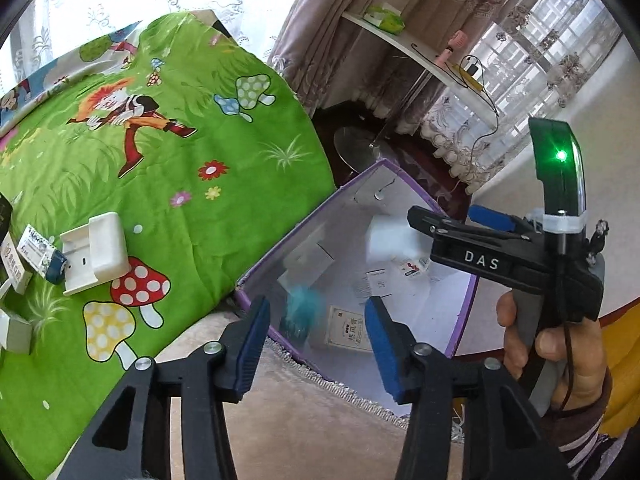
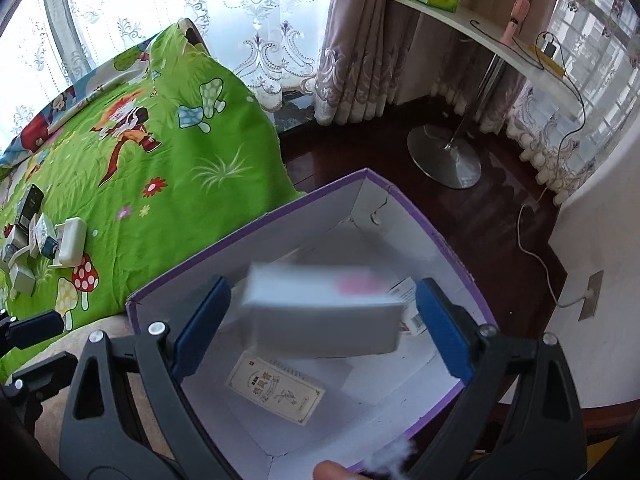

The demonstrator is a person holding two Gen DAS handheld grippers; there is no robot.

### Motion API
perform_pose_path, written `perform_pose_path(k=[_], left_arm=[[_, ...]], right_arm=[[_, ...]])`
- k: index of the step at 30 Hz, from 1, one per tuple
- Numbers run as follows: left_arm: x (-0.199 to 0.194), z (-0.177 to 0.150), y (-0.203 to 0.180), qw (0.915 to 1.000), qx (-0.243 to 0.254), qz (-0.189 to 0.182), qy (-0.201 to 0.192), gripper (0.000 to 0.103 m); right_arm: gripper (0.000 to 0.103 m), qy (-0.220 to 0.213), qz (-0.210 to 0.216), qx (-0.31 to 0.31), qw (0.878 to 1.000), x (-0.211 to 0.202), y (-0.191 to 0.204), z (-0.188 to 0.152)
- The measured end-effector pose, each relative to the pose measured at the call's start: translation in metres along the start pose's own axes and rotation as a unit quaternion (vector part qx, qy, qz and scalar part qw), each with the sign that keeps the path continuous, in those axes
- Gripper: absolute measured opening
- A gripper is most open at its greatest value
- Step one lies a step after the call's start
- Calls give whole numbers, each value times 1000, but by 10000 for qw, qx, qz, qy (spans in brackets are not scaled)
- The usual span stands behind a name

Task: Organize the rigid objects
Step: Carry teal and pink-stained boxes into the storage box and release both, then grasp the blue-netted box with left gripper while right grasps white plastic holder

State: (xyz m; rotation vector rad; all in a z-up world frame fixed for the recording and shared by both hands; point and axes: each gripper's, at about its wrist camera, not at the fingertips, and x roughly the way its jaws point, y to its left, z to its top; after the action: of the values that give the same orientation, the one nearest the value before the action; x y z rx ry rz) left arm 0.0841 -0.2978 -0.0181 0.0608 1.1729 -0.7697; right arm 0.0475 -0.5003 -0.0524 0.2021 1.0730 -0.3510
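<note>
White box point(image 2: 324, 312) (blurred) between right tongs point(image 2: 320, 328), spread, not gripping | left tongs point(image 1: 316, 344) open, empty

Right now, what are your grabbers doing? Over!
Both open. Left gripper empty. Blurred white box between right gripper fingers, above purple bin. More boxes wait on green sheet.

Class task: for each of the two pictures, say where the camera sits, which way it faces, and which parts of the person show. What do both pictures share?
Left wrist: on the left claw, facing the purple box; right claw and hand show.
Right wrist: on the right claw, looking down into the box, blurred white carton between its fingers; a fingertip shows.
Shared: box, green blanket, shelf.
</note>
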Motion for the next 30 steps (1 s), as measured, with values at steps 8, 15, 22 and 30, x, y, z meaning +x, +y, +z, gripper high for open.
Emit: perform_pose_path(k=[8, 15, 22, 30], left_arm=[[-11, -1, 9, 9999, -28, 64, -100, 51], [-43, -4, 38, 9984, -277, 223, -438, 51], [-75, -11, 86, 9930, -805, 402, -763, 51], [-112, -24, 164, 9767, -1683, 670, -1149, 51]], right_arm=[[95, -30, 400, 2, 9992, -15, 12, 0], [95, -126, 602, -189, 9979, -33, 38, 6], [95, -233, 899, -531, 9943, -50, 78, 15], [95, -355, 1125, -991, 9881, -64, 129, 26]])
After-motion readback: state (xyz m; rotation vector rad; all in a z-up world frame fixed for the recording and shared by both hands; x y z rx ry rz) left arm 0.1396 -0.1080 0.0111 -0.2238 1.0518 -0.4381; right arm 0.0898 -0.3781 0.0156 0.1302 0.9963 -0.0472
